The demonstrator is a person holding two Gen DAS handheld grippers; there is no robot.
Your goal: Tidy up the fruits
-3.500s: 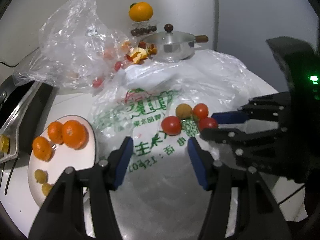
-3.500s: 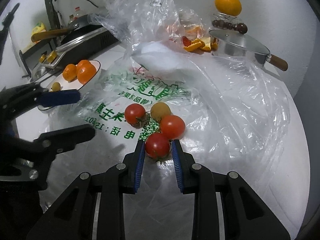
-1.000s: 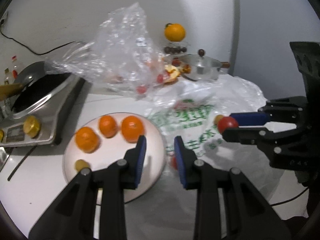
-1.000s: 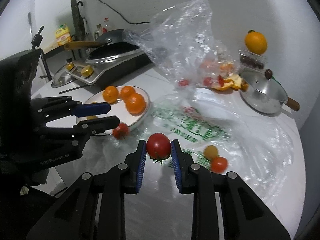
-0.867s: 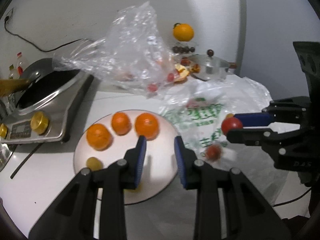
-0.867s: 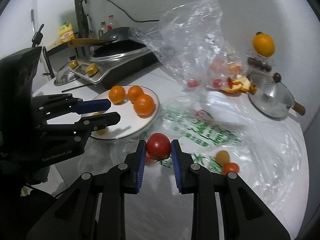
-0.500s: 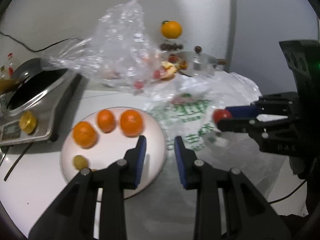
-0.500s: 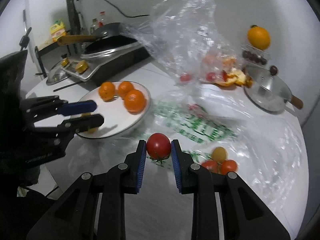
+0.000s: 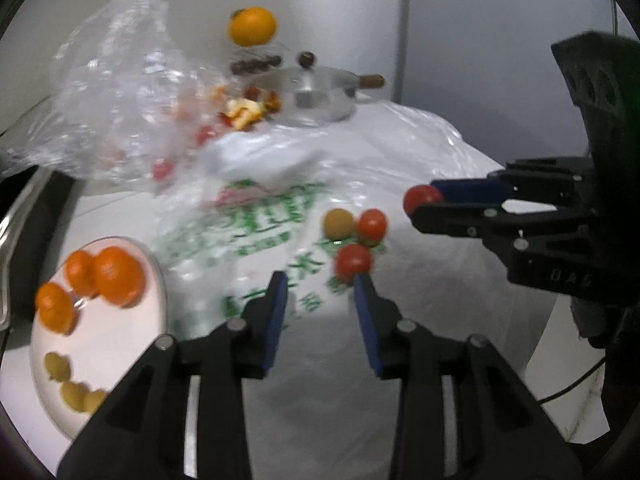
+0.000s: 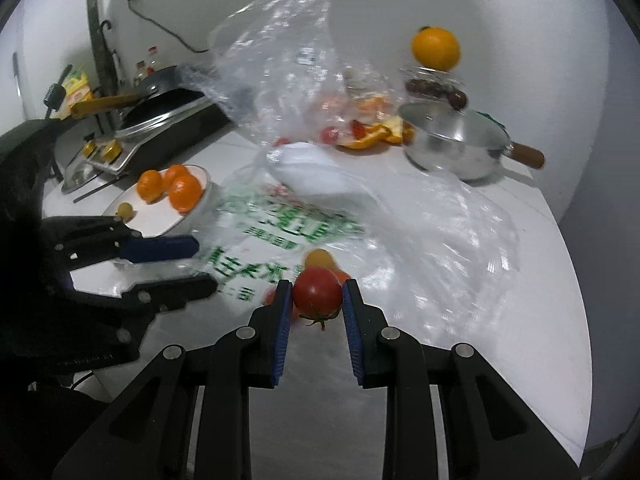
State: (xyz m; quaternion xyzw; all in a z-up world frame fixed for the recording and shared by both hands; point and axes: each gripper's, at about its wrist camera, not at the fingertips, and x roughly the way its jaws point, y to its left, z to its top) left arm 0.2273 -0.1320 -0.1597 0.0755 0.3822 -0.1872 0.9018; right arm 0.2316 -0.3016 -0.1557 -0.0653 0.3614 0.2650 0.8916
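Right wrist view showed the right gripper (image 10: 316, 298) clamping a tomato (image 10: 317, 291); the left gripper (image 9: 320, 300) gaped empty, seemingly above a bag (image 9: 408, 152).

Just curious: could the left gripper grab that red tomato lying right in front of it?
Probably yes: the left gripper is open and empty, and the loose tomato lies uncovered on the plastic bag just ahead.

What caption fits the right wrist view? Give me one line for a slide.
Right gripper holds a red tomato between its fingers above the printed plastic bag, white plate of oranges at left.
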